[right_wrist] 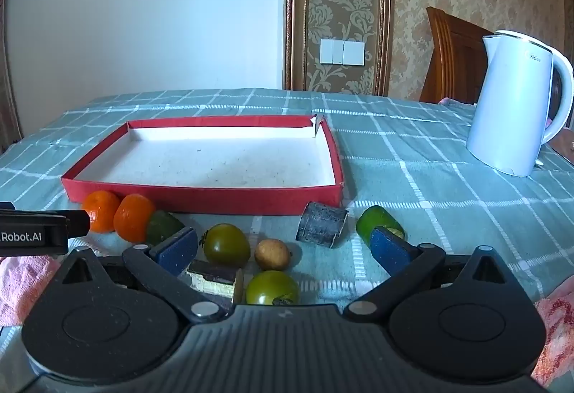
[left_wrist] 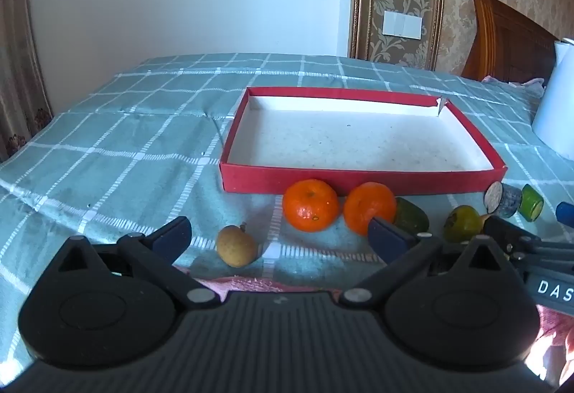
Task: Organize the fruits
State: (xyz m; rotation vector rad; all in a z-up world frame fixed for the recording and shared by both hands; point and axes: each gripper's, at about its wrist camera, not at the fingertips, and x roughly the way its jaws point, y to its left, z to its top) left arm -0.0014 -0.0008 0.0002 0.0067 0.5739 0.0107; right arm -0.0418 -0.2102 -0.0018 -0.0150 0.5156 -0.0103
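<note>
A shallow red box (left_wrist: pixel 358 180) (right_wrist: pixel 201 199) with a white, empty floor lies on the checked cloth. In front of it lie two oranges (left_wrist: pixel 310 205) (left_wrist: pixel 369 207) (right_wrist: pixel 101 210) (right_wrist: pixel 133 216), a small brown fruit (left_wrist: pixel 236 246) (right_wrist: pixel 272 253), green tomatoes (right_wrist: pixel 226 244) (right_wrist: pixel 272 287) (left_wrist: pixel 462 223) and green cucumber pieces (left_wrist: pixel 412 215) (right_wrist: pixel 377 219). My left gripper (left_wrist: pixel 281 238) is open and empty, just short of the oranges and brown fruit. My right gripper (right_wrist: pixel 283 247) is open and empty, with a tomato and a brown fruit between its fingers' line.
A white electric kettle (right_wrist: pixel 516 102) (left_wrist: pixel 556 98) stands at the right. A dark cylinder chunk (right_wrist: pixel 321 224) (left_wrist: pixel 504 200) and a layered dark block (right_wrist: pixel 215 280) lie among the fruit. A wooden chair back (right_wrist: pixel 452 55) stands behind the table. Pink cloth (right_wrist: pixel 21 278) lies at the near edge.
</note>
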